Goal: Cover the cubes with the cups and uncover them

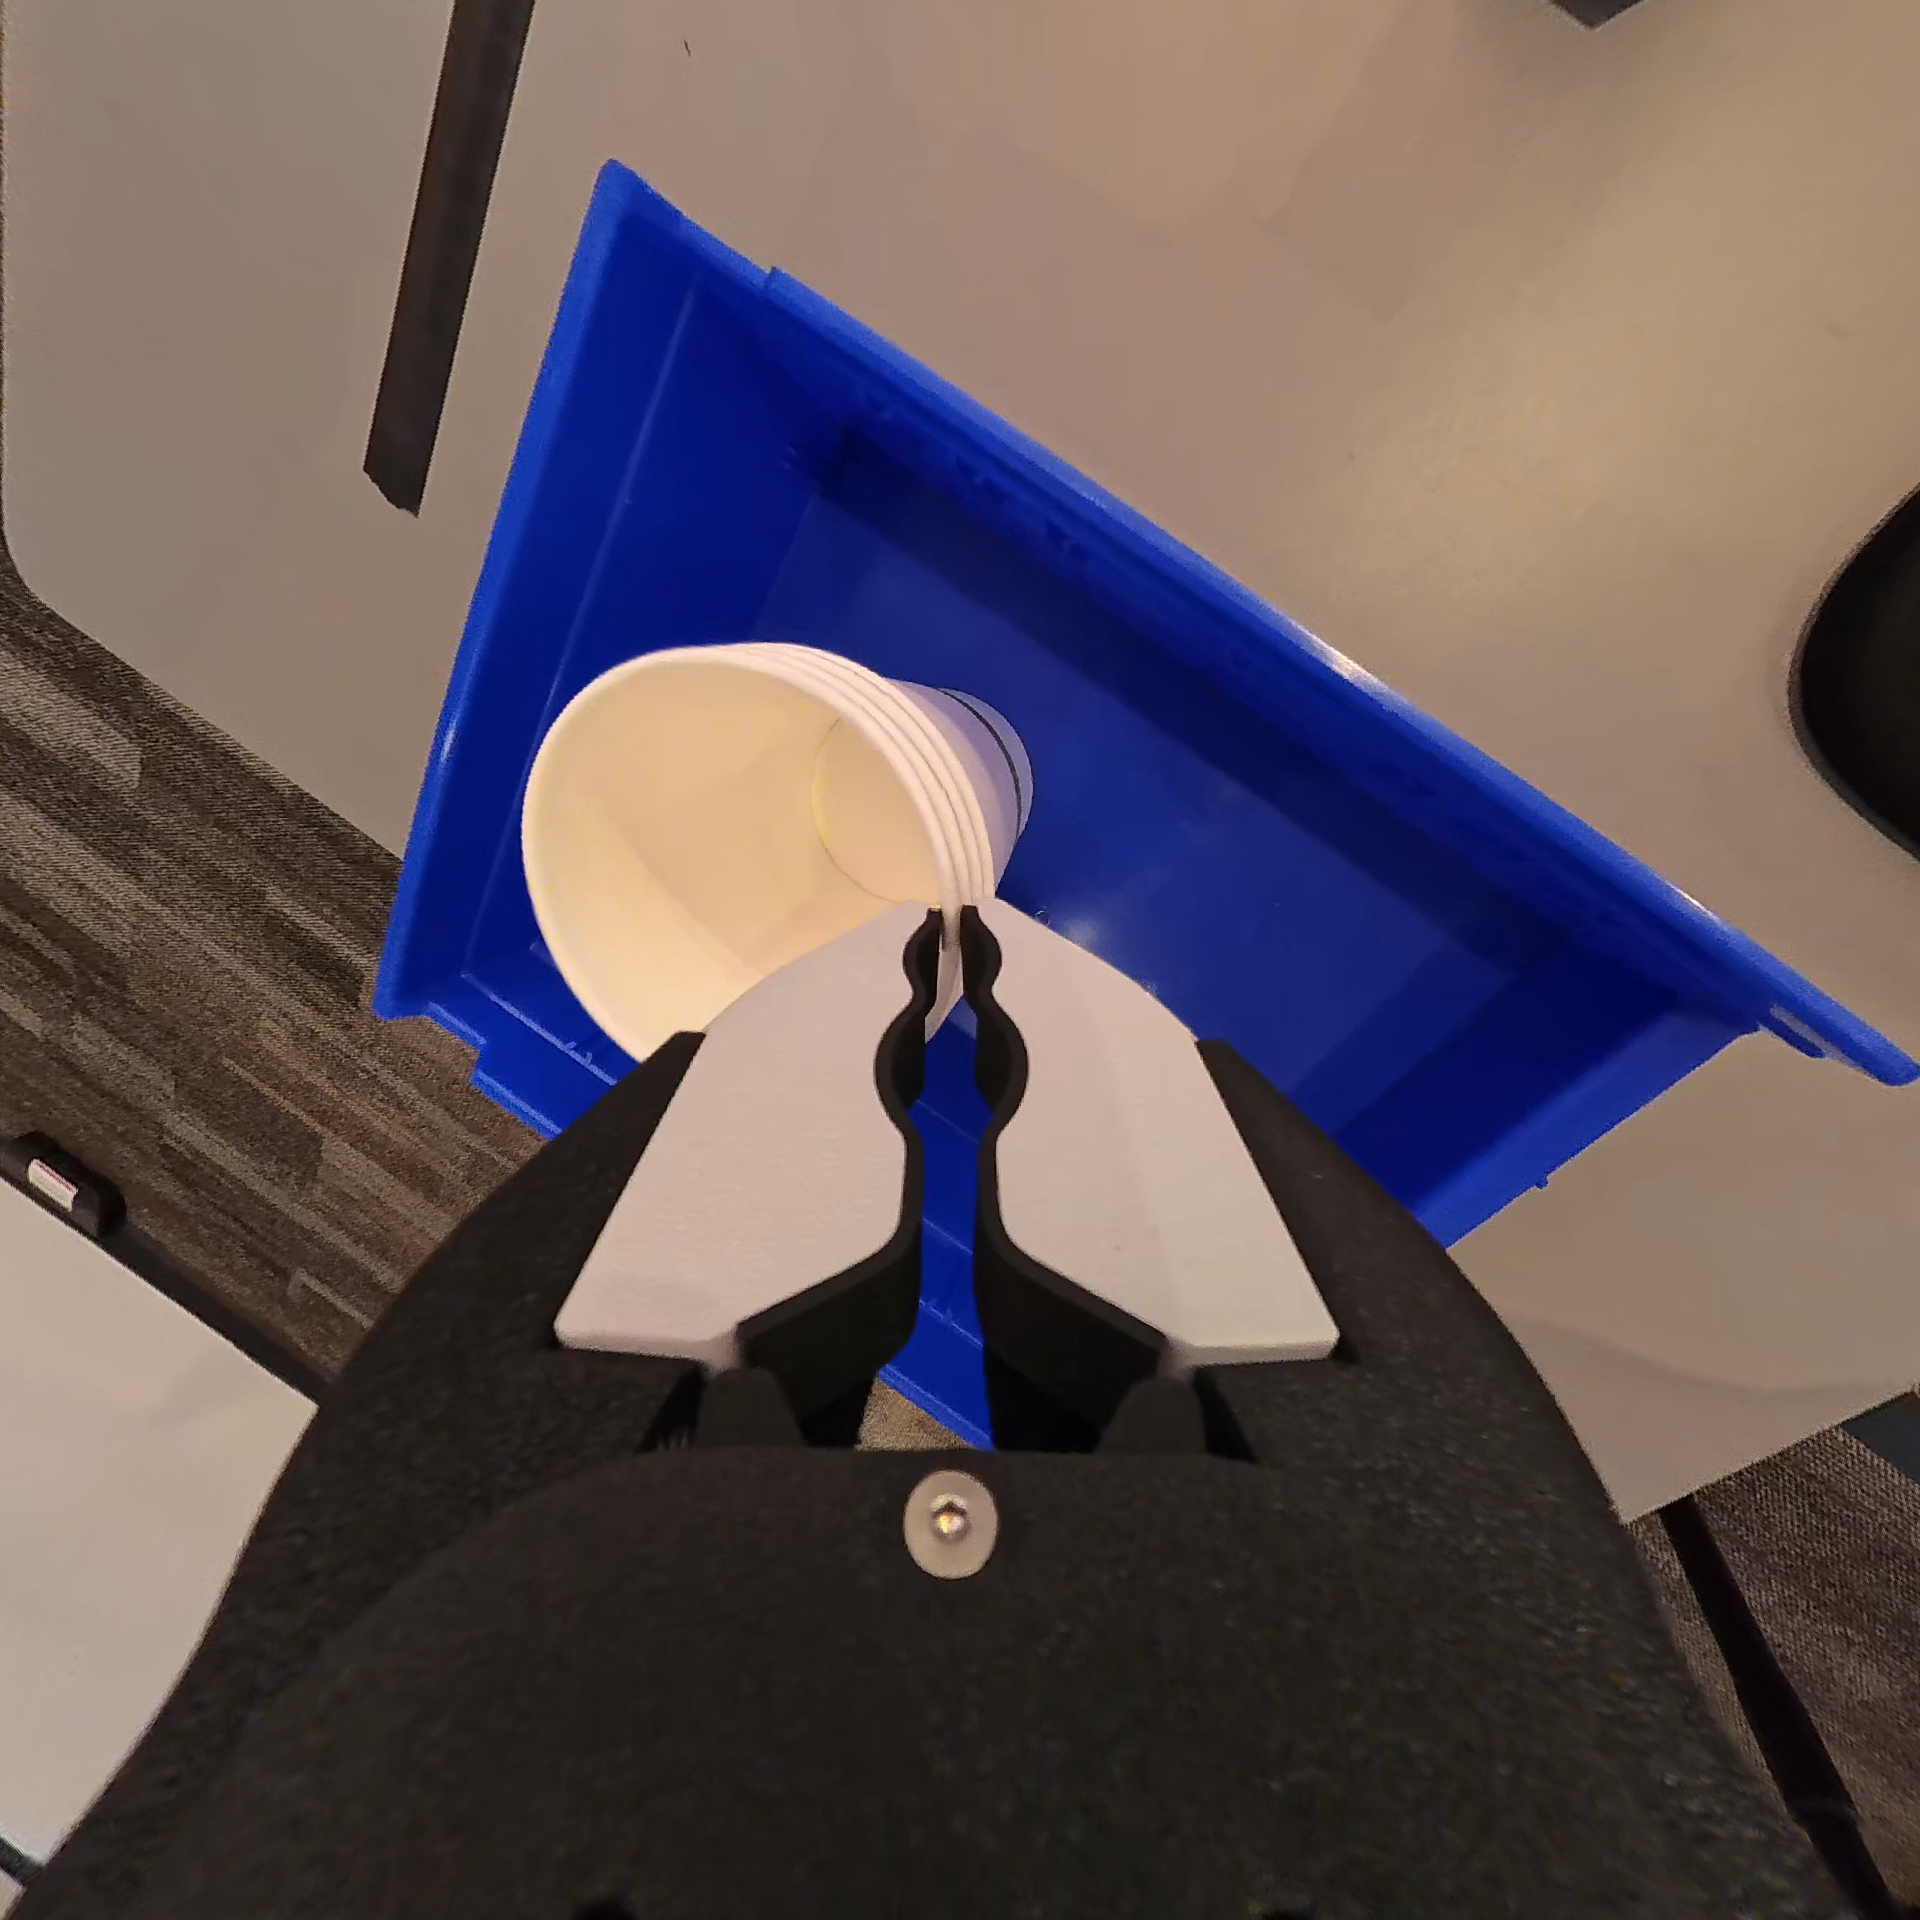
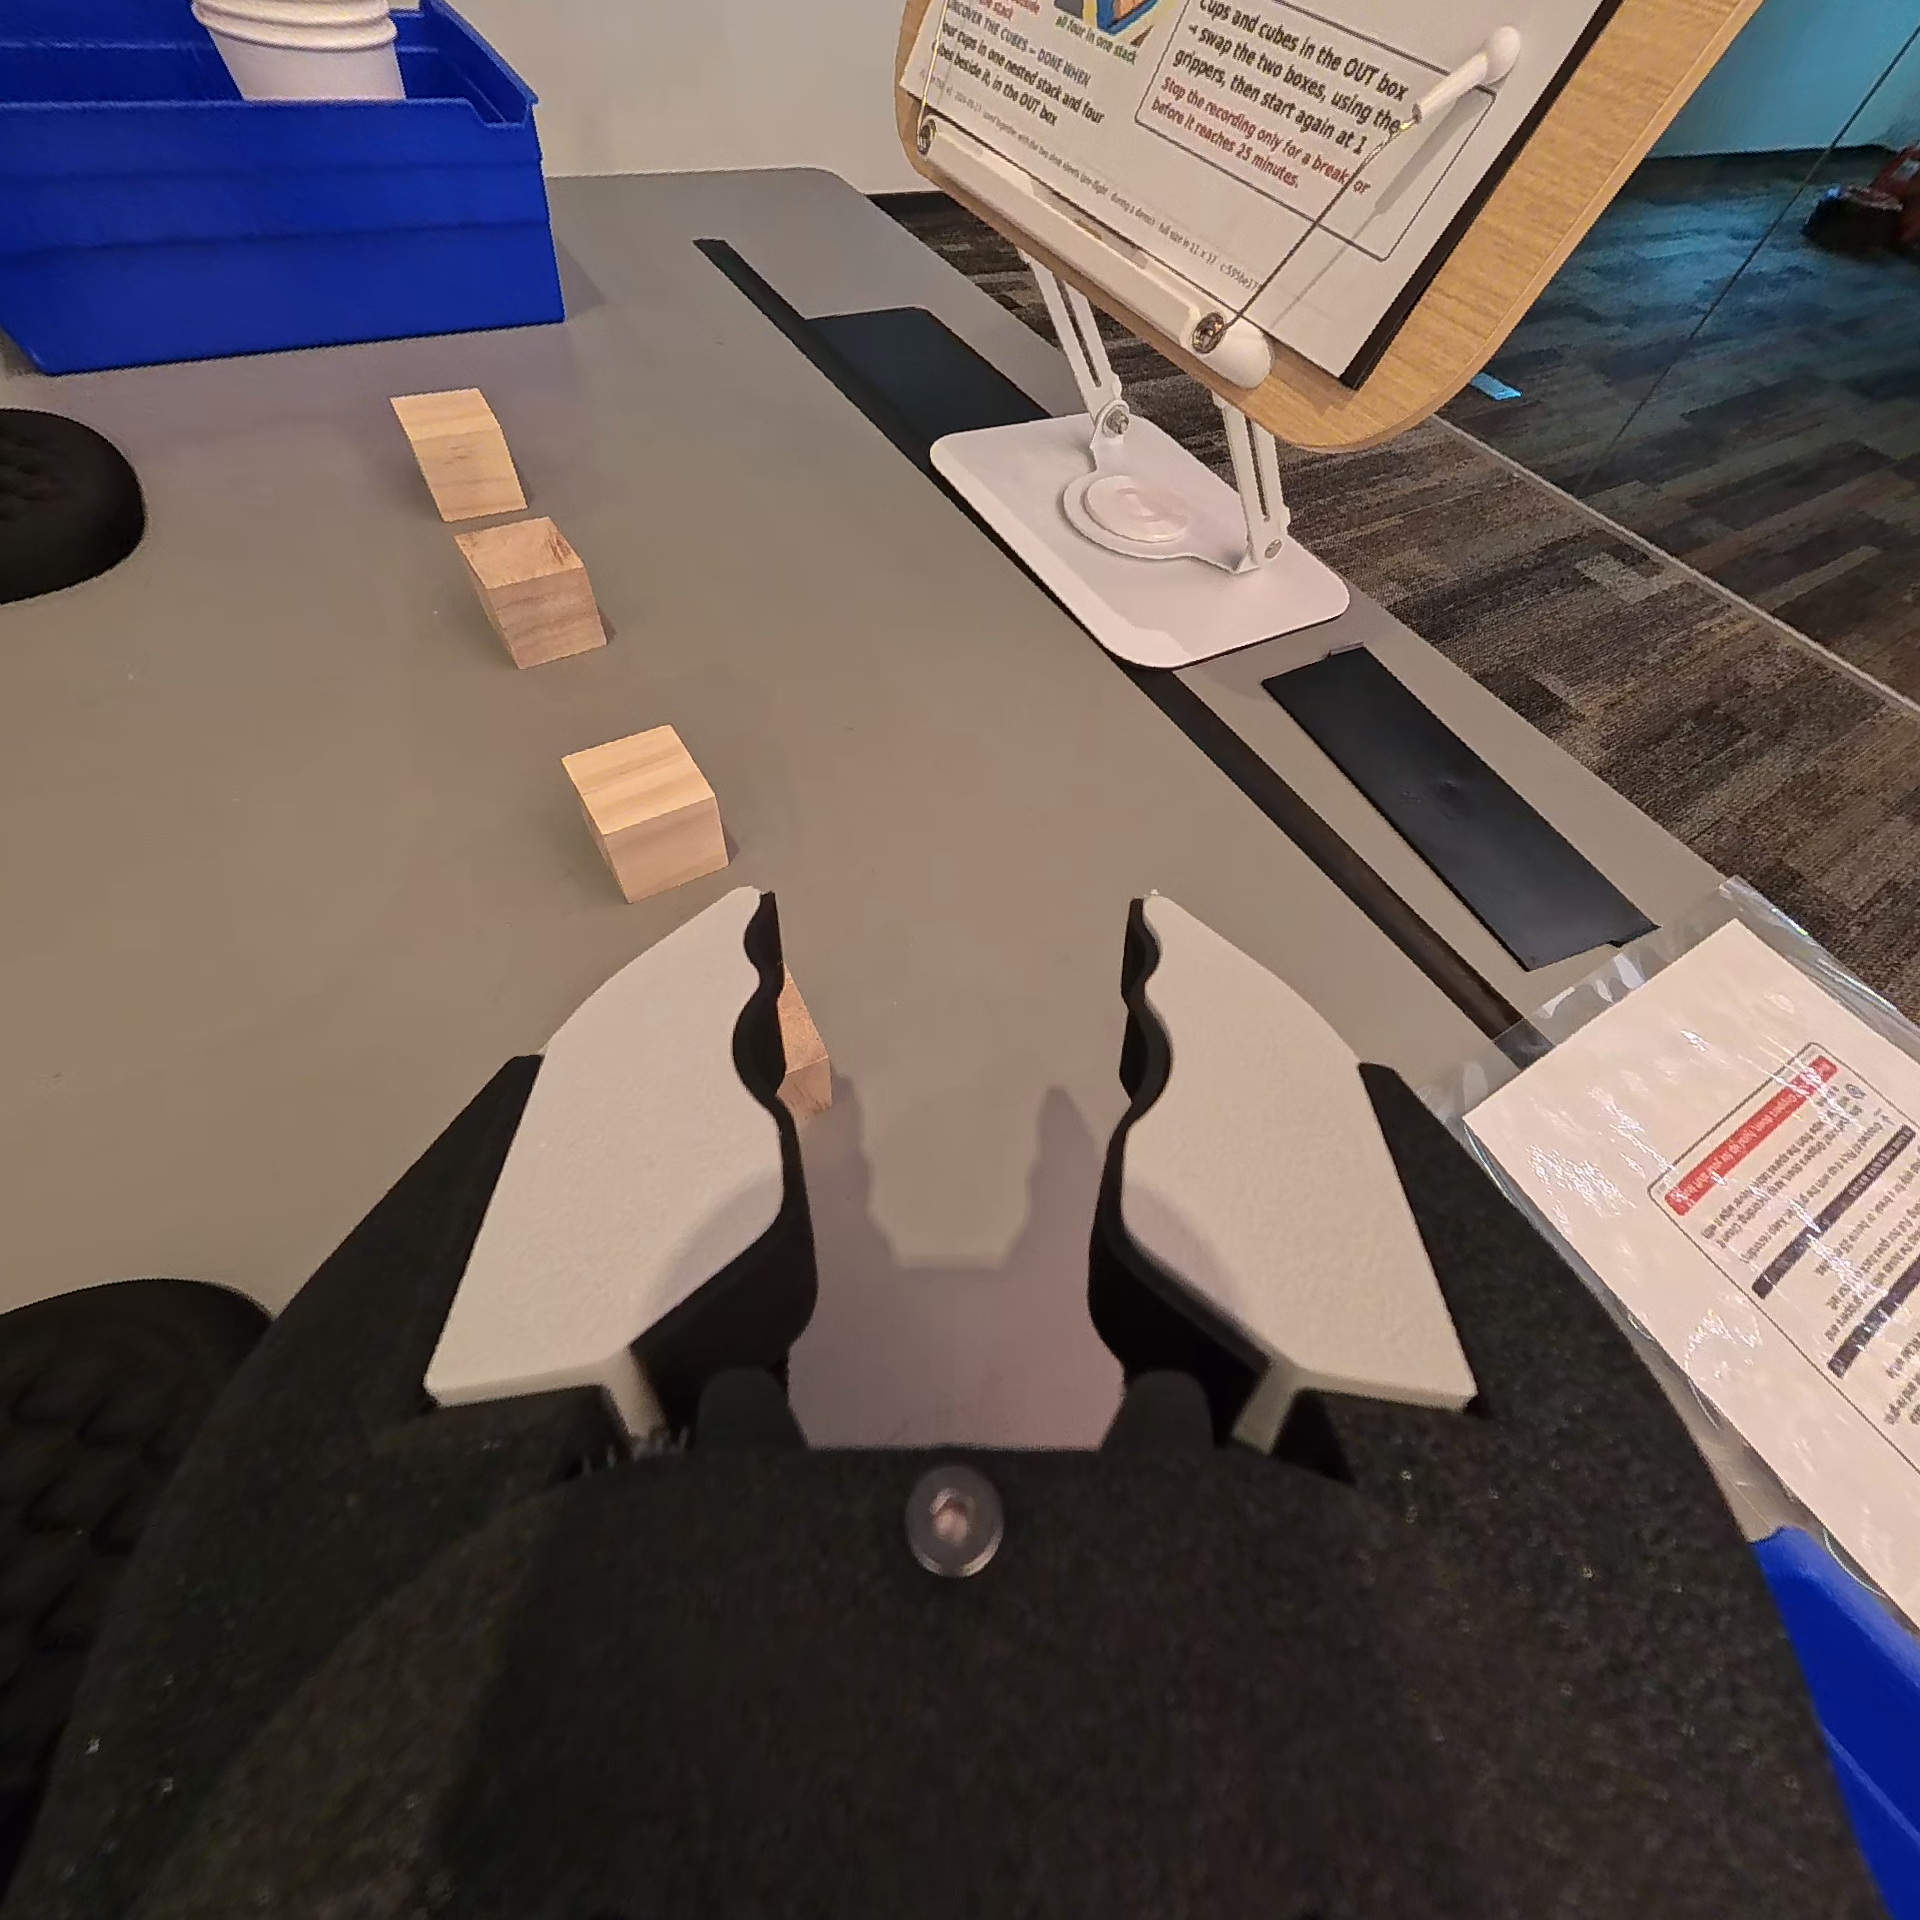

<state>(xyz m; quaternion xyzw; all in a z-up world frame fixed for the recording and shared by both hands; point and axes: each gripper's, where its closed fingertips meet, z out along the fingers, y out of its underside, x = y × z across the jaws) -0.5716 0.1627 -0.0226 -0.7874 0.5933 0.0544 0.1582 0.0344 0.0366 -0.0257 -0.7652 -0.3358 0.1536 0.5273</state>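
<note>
My left gripper (image 1: 954,914) is shut on the rim of a nested stack of white paper cups (image 1: 727,842) and holds it tilted over the blue bin (image 1: 1195,644). The same cups (image 2: 307,47) and bin (image 2: 270,197) show at the far left in the right wrist view. Wooden cubes stand in a row on the grey table (image 2: 935,727): one (image 2: 459,453), a second (image 2: 532,590), a third (image 2: 646,810), and one more (image 2: 802,1049) mostly hidden behind my right gripper's left finger. My right gripper (image 2: 951,914) is open and empty just above the table.
A white stand (image 2: 1143,540) holds a wooden board with an instruction sheet (image 2: 1299,135) at the back right. A printed sheet in a plastic sleeve (image 2: 1714,1247) lies at the right edge. Black strips (image 2: 1455,810) run along the table's far side. A dark round object (image 2: 52,509) sits at the left.
</note>
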